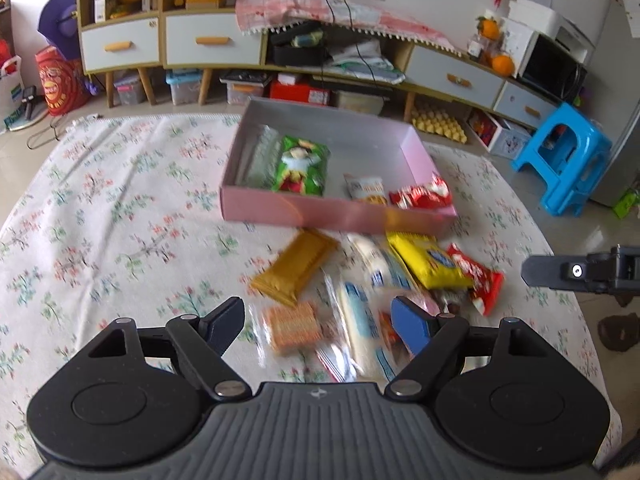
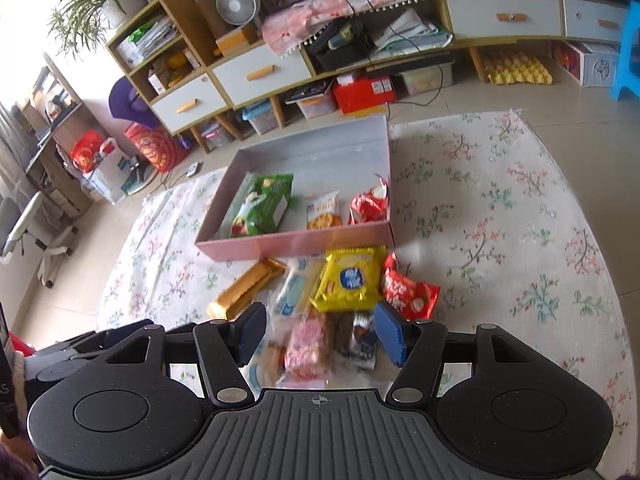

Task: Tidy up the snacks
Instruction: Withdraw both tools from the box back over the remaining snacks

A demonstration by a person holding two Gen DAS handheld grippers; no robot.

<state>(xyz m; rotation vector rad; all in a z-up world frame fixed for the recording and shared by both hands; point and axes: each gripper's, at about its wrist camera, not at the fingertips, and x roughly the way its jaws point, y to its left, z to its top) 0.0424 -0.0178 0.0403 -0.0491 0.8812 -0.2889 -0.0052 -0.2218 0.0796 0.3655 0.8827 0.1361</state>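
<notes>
1. The left gripper (image 1: 316, 320) is held with jaws apart over the snack pile (image 1: 372, 280), nothing clamped.
2. The right gripper (image 2: 318, 330) is likewise spread, empty, above the pile.
3. The pink box (image 1: 280, 206) is seen on the flowered cloth (image 1: 100, 208), just behind the pile, with a green packet (image 1: 302, 166) inside.

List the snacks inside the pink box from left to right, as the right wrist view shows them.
Green packet → orange-and-white cookie packet → red packet, all lying in the pink box.
</notes>
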